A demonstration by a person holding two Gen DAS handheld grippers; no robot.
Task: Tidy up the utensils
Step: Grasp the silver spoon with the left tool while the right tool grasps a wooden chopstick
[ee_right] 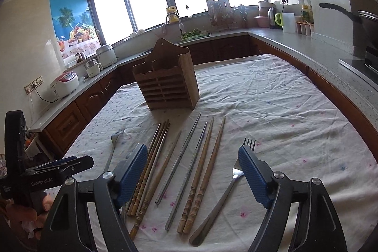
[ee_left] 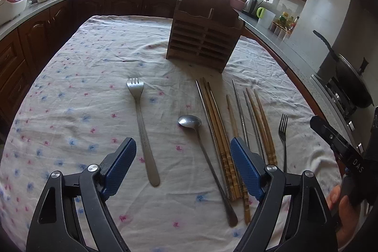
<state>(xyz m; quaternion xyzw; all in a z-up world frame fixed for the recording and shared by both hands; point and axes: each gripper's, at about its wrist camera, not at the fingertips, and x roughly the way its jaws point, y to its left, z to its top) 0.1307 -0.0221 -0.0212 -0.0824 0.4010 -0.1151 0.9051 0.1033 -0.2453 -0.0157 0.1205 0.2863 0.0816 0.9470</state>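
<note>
A wooden utensil holder (ee_left: 204, 36) (ee_right: 167, 84) stands upright on the floral tablecloth (ee_left: 94, 67). In front of it lie a large fork (ee_left: 141, 124), a metal spoon (ee_left: 200, 152), several wooden and metal chopsticks (ee_left: 236, 124) (ee_right: 186, 169) and a second fork (ee_left: 283, 134) (ee_right: 226, 190). My left gripper (ee_left: 183, 167) is open and empty, above the cloth between the large fork and the spoon. My right gripper (ee_right: 191, 171) is open and empty, above the chopsticks, with the second fork by its right finger.
Kitchen counters (ee_right: 307, 44) run round the table on three sides, with a rice cooker (ee_right: 65, 84), pots, a sink and a wok (ee_left: 349, 84) on a stove. The other hand-held gripper shows at each view's edge (ee_left: 335, 141) (ee_right: 47, 169).
</note>
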